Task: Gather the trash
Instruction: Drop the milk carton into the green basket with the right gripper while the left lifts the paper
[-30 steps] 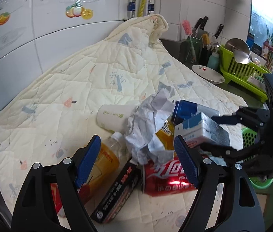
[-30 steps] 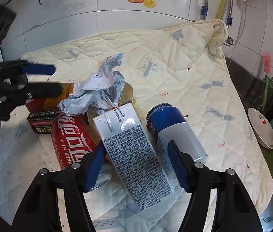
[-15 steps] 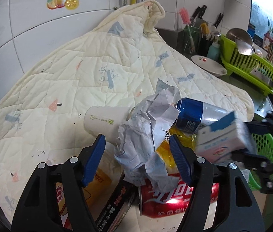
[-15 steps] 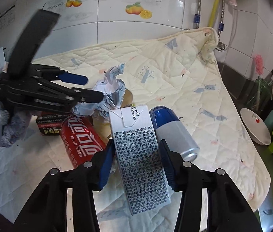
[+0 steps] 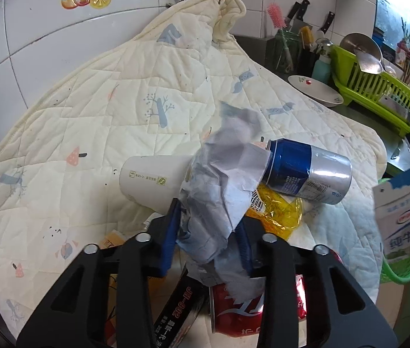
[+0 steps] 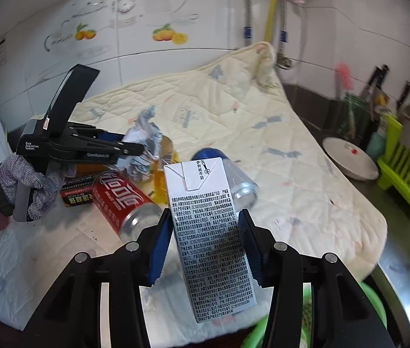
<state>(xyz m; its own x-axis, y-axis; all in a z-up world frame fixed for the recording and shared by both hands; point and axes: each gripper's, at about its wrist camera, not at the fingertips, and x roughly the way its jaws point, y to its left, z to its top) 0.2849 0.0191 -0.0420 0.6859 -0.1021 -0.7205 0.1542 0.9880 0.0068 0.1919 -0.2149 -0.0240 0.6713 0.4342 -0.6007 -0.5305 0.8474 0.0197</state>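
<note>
A crumpled grey-white paper (image 5: 222, 179) lies on a pile of trash on the quilted cloth (image 5: 89, 116). My left gripper (image 5: 208, 237) has its jaws closing, and both blue pads press the paper's lower part. From the right wrist view the paper (image 6: 144, 142) sits at the tips of that gripper. My right gripper (image 6: 205, 246) is shut on a white milk carton (image 6: 210, 232), held upright above the cloth's front edge. The carton (image 5: 402, 214) hangs over a green basket (image 5: 402, 272). In the pile are a blue-silver can (image 5: 306, 171), a red cola can (image 5: 242, 310), a white paper cup (image 5: 150, 177) and a black box (image 5: 176, 319).
A yellow plastic wrapper (image 5: 277, 211) lies under the blue can. A white plate (image 5: 315, 90) and a green dish rack (image 5: 379, 87) stand at the right by the sink. A tiled wall rises behind the cloth. A gloved hand (image 6: 22, 179) holds the left gripper.
The left jaws closed in from wide apart onto the crumpled paper. The right gripper lifted the milk carton off the pile and carried it right, over the green basket.
</note>
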